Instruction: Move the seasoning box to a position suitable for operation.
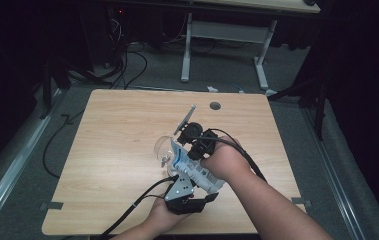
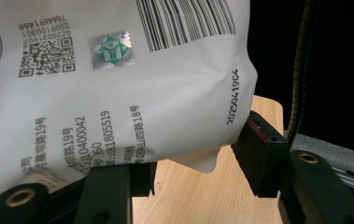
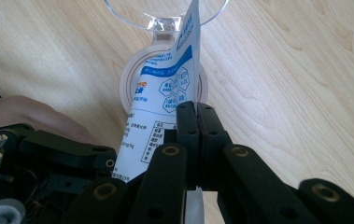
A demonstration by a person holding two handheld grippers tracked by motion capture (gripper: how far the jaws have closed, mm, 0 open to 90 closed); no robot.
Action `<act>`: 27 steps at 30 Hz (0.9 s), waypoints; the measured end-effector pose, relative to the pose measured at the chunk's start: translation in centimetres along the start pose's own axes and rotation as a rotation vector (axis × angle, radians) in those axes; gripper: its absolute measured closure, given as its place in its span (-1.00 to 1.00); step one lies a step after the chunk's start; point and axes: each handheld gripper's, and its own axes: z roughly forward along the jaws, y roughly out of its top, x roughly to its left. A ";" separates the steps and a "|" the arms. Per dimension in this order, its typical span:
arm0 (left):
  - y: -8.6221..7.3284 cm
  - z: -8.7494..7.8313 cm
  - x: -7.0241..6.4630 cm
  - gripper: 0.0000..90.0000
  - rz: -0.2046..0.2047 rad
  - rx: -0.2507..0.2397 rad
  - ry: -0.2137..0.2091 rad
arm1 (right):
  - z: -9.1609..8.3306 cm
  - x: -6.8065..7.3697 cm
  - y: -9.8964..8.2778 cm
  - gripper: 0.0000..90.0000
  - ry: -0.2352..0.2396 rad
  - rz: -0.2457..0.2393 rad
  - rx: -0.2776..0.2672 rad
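now pouch point(image 1: 193, 171) between both tongs

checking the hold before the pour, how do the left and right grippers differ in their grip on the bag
The left gripper has its jaws spread wide around the bag's bulging lower body; the right gripper has its jaws pinched together on a flat edge nearer the top. The left sits nearest the person; the right sits farther, by the clear cup. Both hold the same bag.

Light wood-grain surface point(image 1: 117, 150) with rounded corners and a round cable hole point(image 1: 215, 106) near its far edge. Standing on it around the middle is a clear glass point(image 1: 163, 149); its round base point(image 3: 129, 74) sits flat on the wood. Two grey tabs point(image 1: 51, 205) stick out at the near side edges.
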 end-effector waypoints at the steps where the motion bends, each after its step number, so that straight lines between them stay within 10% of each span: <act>1: -0.1 0.0 0.0 0.17 0.005 0.003 0.001 | 0.0 0.0 -0.1 1.00 0.001 -0.004 -0.003; 27: -1.3 -0.1 -0.5 0.14 0.033 0.035 0.004 | -0.1 0.2 -1.1 1.00 0.012 0.006 -0.001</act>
